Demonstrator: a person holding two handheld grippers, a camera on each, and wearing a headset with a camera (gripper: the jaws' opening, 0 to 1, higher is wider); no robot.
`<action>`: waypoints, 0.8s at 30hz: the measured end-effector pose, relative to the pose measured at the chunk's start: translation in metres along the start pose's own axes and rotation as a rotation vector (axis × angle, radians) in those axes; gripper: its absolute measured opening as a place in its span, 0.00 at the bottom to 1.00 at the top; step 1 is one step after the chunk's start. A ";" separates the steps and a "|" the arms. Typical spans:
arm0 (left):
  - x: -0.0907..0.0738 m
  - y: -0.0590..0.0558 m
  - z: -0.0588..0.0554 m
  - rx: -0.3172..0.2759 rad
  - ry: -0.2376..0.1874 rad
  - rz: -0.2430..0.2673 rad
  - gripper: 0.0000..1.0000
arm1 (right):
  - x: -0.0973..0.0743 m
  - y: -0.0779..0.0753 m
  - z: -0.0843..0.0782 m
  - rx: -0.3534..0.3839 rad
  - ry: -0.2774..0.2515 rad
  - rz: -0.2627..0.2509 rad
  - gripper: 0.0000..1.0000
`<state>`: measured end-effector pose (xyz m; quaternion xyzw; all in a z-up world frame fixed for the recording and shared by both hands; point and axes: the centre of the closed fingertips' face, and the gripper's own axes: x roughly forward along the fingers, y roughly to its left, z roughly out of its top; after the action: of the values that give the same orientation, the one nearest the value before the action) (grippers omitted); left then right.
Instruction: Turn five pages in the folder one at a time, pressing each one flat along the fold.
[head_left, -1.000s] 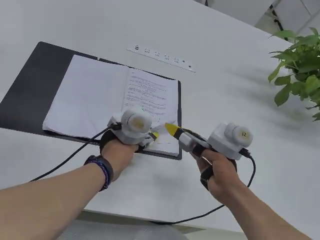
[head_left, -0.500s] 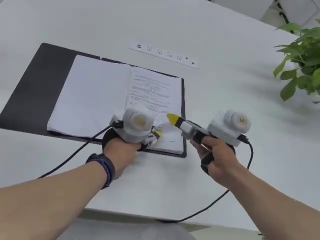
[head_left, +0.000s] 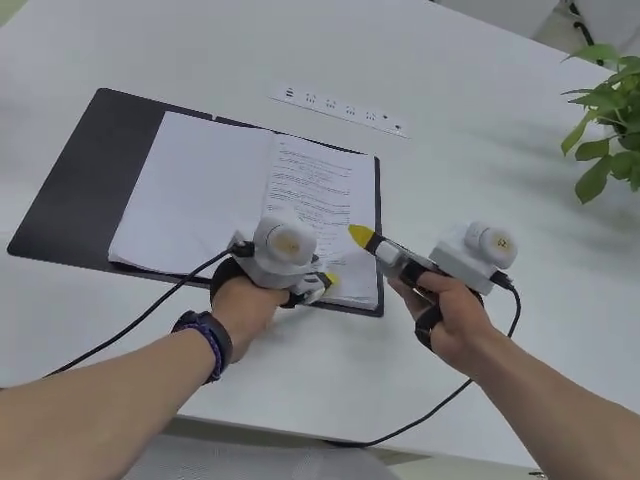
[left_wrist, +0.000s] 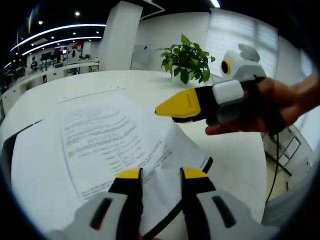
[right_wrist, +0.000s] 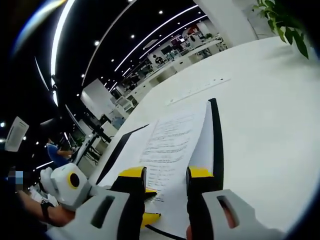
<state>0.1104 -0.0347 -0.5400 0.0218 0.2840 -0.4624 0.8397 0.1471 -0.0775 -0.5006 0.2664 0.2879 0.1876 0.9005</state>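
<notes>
Page corner ready for a careful single-sheet pick

The open folder (head_left: 75, 190) lies just ahead of both tongs. Its printed page (head_left: 325, 195) is directly in front of the left tongs (left_wrist: 161, 174), whose jaws stand a narrow gap apart over the near edge. The right tongs (right_wrist: 166, 172), also with a narrow empty gap, hover just beside them at the outer edge of the page. To do this step well, I think one jaw should slide under the top sheet alone, near the corner. It should then lift slowly, carry the sheet across and press along the fold (head_left: 265, 200). In the head view the left tongs cover the corner, so it is unclear whether a sheet sits between the jaws. The number of pages turned is impossible to judge.
</notes>
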 end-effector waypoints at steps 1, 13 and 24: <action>-0.001 0.000 0.000 0.003 0.003 -0.003 0.31 | 0.000 0.000 0.000 0.001 0.000 0.000 0.24; -0.018 0.000 -0.001 0.035 0.021 -0.008 0.47 | -0.005 0.011 -0.018 0.053 0.001 0.030 0.00; -0.036 0.007 0.009 0.061 -0.001 0.005 0.52 | 0.001 0.026 -0.003 0.074 -0.039 0.060 0.00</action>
<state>0.1054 -0.0054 -0.5165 0.0481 0.2694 -0.4687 0.8399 0.1410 -0.0551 -0.4876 0.3114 0.2688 0.1985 0.8896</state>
